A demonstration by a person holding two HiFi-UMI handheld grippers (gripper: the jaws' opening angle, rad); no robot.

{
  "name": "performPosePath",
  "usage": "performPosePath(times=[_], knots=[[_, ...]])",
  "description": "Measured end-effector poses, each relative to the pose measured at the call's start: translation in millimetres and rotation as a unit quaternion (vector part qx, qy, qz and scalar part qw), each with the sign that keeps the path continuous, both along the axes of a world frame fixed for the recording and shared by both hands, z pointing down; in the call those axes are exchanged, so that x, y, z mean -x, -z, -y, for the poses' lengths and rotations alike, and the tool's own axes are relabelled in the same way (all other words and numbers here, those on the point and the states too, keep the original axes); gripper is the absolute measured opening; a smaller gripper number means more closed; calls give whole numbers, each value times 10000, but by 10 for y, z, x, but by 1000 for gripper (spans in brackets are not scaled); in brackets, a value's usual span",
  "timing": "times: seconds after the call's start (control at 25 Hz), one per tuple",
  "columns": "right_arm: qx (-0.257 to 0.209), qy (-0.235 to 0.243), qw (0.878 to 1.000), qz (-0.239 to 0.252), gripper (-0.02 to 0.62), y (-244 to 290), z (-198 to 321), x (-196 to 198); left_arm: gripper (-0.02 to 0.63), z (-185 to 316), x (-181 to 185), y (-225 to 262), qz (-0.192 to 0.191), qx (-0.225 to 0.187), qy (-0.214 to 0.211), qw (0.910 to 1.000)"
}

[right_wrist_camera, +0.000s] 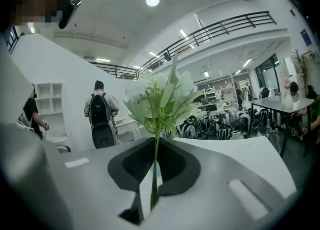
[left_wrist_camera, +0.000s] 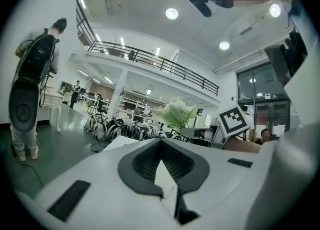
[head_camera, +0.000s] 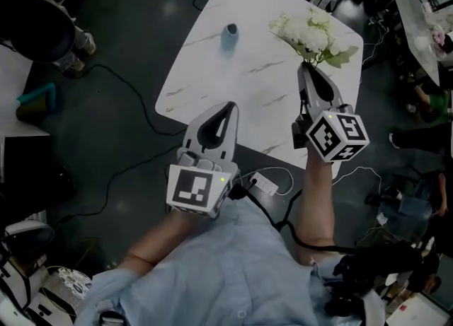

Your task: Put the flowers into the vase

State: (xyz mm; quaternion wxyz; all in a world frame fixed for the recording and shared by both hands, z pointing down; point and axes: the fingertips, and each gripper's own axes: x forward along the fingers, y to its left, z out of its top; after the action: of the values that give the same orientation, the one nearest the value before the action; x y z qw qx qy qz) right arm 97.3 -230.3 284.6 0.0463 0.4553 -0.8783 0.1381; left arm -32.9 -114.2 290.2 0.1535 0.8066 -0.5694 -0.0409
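Well, my left gripper (head_camera: pixel 229 108) is closed on nothing, with the small blue vase (head_camera: pixel 231 35) well ahead of its tip on the marble table (head_camera: pixel 205 70). Unsteadied, that narrow vase could topple if a stem catches its rim. Further right, my right gripper (head_camera: pixel 305 67) is clamped on the thin green stem (right_wrist_camera: pixel 154 174) of the white flowers (head_camera: pixel 311 33), which could swivel or slip. Neither gripper view shows the vase clearly, and I can't judge its mouth.
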Motion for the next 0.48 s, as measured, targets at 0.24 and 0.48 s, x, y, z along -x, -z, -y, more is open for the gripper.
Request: performPosePath(times=[0.24, 0.48], knots=[[-325, 163, 9987, 349, 9, 324, 318, 407, 5, 330, 273, 56, -52, 29, -16, 10000], [-620, 388, 9949, 693, 8, 478, 744, 922, 5, 693, 634, 3, -162, 105, 26, 9998]])
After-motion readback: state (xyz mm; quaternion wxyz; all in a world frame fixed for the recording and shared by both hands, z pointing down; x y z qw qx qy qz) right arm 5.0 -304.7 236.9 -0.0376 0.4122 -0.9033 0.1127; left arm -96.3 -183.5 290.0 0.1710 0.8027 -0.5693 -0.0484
